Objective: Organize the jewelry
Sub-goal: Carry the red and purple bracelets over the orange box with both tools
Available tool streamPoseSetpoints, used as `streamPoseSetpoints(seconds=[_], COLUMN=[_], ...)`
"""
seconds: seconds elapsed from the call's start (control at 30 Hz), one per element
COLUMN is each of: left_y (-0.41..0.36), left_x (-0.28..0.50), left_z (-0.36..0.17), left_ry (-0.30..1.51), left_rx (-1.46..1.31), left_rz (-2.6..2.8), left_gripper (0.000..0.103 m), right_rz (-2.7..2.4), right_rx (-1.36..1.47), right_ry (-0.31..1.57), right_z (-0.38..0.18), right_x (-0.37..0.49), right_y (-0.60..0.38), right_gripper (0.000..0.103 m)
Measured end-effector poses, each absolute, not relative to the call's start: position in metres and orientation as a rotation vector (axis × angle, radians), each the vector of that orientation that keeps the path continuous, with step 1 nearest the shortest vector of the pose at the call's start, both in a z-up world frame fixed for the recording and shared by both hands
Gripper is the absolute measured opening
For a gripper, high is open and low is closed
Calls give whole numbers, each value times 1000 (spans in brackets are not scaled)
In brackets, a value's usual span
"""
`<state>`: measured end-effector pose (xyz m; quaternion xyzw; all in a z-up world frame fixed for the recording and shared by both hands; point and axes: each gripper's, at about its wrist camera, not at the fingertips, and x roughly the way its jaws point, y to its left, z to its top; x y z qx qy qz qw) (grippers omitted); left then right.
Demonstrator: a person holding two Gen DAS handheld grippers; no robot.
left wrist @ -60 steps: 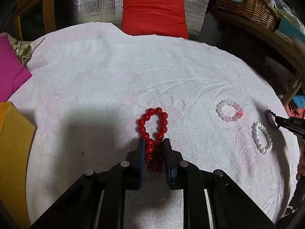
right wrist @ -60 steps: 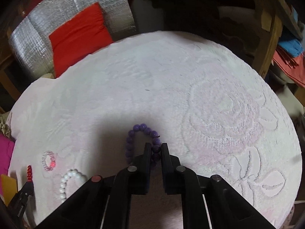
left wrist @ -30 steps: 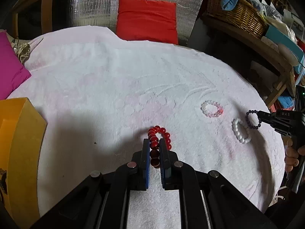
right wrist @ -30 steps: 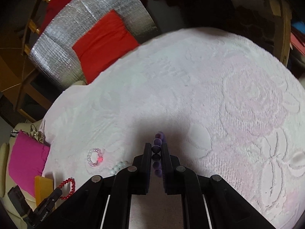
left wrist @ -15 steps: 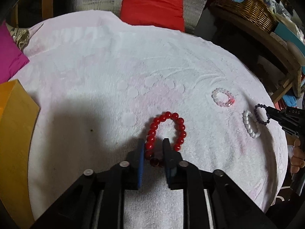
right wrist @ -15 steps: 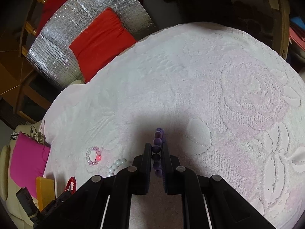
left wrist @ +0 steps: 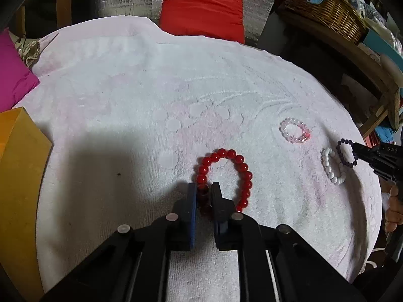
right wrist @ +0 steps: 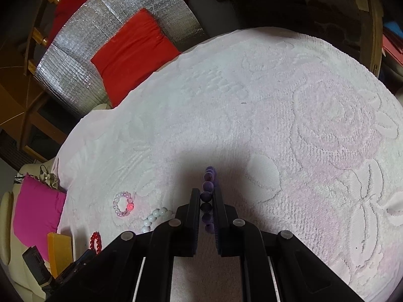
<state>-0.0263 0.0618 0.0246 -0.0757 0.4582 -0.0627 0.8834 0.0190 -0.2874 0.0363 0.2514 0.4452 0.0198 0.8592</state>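
White embossed towel over round table. Left gripper clamped on red bracelet, loop lying on towel. Right gripper clamped on purple bracelet. Pink bracelet and white bracelet between.

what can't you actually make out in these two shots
- Red bracelet, left wrist view: its near beads sit hidden between the left gripper jaws.
- Purple bracelet, right wrist view: seen edge-on, far side hidden; the right gripper covers its lower beads.
- White bracelet, right wrist view: partly behind the right gripper's body.
- Yellow box, left wrist view: cut off by the frame edge, contents unseen.
- Wicker basket, left wrist view: contents too blurred.
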Motion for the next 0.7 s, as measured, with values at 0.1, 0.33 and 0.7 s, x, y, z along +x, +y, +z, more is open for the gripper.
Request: streamPoseSetpoints(seconds=[0.1,0.33,0.7], left_y=[60,56,62], left_x=[-31,-44,-70], left_z=[35,62,99], left_ry=[926,856,754], left_rx=[-163,-196,-226], left_rz=[-130,-154,-168], left_gripper=[9,9,9], right_rz=[53,88,150], right_rx=[530,517,512], right_ry=[921,892,835], right_z=[40,49,69], right_x=[18,13,-2], right_y=[-285,-274,-255], right_gripper=[11,11,11])
